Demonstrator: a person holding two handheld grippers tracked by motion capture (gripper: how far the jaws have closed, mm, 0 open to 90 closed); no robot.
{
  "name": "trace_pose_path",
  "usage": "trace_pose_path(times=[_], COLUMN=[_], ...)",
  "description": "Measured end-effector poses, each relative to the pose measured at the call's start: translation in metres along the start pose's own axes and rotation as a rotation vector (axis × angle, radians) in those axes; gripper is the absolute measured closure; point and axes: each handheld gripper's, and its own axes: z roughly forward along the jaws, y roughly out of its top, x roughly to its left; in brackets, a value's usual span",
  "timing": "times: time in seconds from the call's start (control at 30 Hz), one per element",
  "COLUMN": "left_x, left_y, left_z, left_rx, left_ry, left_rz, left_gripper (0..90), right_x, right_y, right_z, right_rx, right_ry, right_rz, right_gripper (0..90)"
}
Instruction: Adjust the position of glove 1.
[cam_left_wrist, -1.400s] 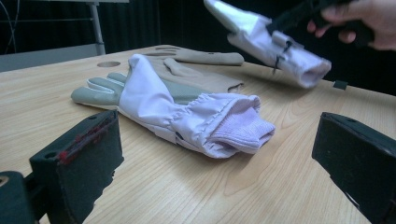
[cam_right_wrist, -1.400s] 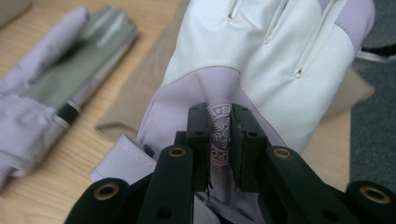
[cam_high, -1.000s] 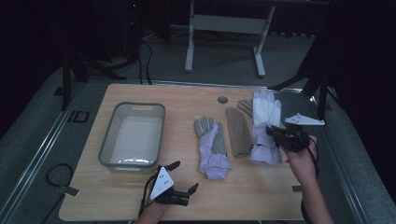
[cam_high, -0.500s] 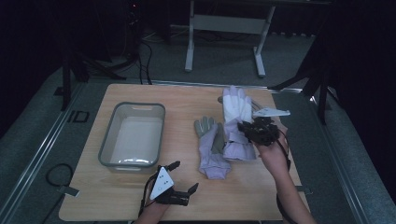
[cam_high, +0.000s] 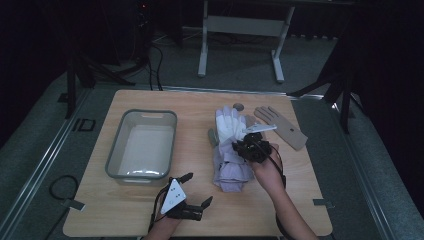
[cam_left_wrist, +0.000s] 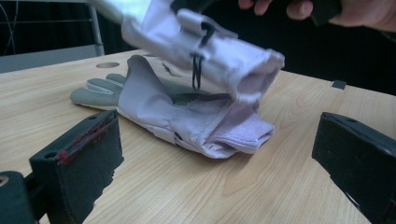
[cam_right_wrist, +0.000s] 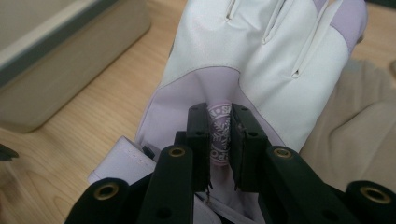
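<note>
Lavender-and-white fabric: the work glove (cam_right_wrist: 261, 60) was pinched at its cuff patch in the right gripper (cam_right_wrist: 219, 140), jaws closed tight on the cloth. In the high view the glove hung over its mate, the second lavender glove (cam_high: 231, 170), which lay flat on the wooden table (cam_high: 300, 200) near the middle. Held glove's cuff sagged free, fingers pointing toward the far edge; gripping near the cuff probably lets the rest drape without bunching. Judged intent: stack the pair, or carry the glove on to the grey plastic bin (cam_high: 142, 172) on the table's left half, which stood empty. Cannot tell which.

Left gripper (cam_high: 192, 192) rested near the front edge, jaws spread wide, nothing between them, aimed at the lying glove's cuff. Likely waiting its turn.

A tan glove (cam_high: 281, 127) lay apart toward the far right corner, untouched.
</note>
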Motion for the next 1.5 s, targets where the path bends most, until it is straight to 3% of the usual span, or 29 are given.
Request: trace_pose_path(times=[0.33, 0.5, 0.63, 0.8, 0.83, 0.93, 1.07, 1.13, 1.27, 1.37, 1.5], left_x=[0.0, 0.0, 0.0, 0.0, 0.0, 0.0, -0.003, -0.004, -0.002, 0.002, 0.004], left_y=[0.0, 0.0, 0.0, 0.0, 0.0, 0.0, 0.002, 0.004, 0.011, 0.017, 0.024], left_z=[0.0, 0.0, 0.0, 0.0, 0.0, 0.001, 0.003, 0.003, 0.004, 0.006, 0.009], left_rx=[-0.001, -0.001, -0.001, 0.0, 0.0, 0.01, 0.044, 0.064, 0.08, 0.109, 0.133], left_ry=[0.001, 0.004, 0.007, 0.006, 0.007, 0.02, 0.052, 0.073, 0.111, 0.132, 0.143], left_rz=[-0.003, -0.002, -0.003, -0.006, -0.011, -0.01, -0.013, -0.013, -0.04, -0.07, -0.085], left_gripper=[1.7, 1.7, 1.7, 1.7, 1.7, 1.7, 1.7, 1.7, 1.7, 1.7, 1.7], right_x=[0.0, -0.001, 0.001, 0.001, 0.0, -0.003, -0.006, -0.008, -0.012, -0.017, -0.026], right_y=[-0.013, -0.022, -0.026, -0.028, -0.027, -0.025, -0.025, -0.025, -0.027, -0.03, -0.035], right_z=[0.032, 0.046, 0.053, 0.056, 0.054, 0.045, 0.039, 0.033, 0.021, 0.013, 0.007], right_rx=[0.056, 0.074, 0.081, 0.077, 0.067, 0.034, 0.005, -0.007, -0.037, -0.107, -0.145], right_ry=[-0.035, -0.024, -0.044, -0.024, -0.011, 0.027, 0.036, 0.063, 0.066, 0.06, 0.049], right_rz=[0.006, 0.028, 0.013, 0.017, 0.021, 0.009, 0.009, 0.012, -0.014, -0.029, -0.049], right_gripper=[78.4, 77.3, 77.0, 72.9, 70.5, 49.4, 32.2, 19.5, 11.4, 12.8, 13.7])
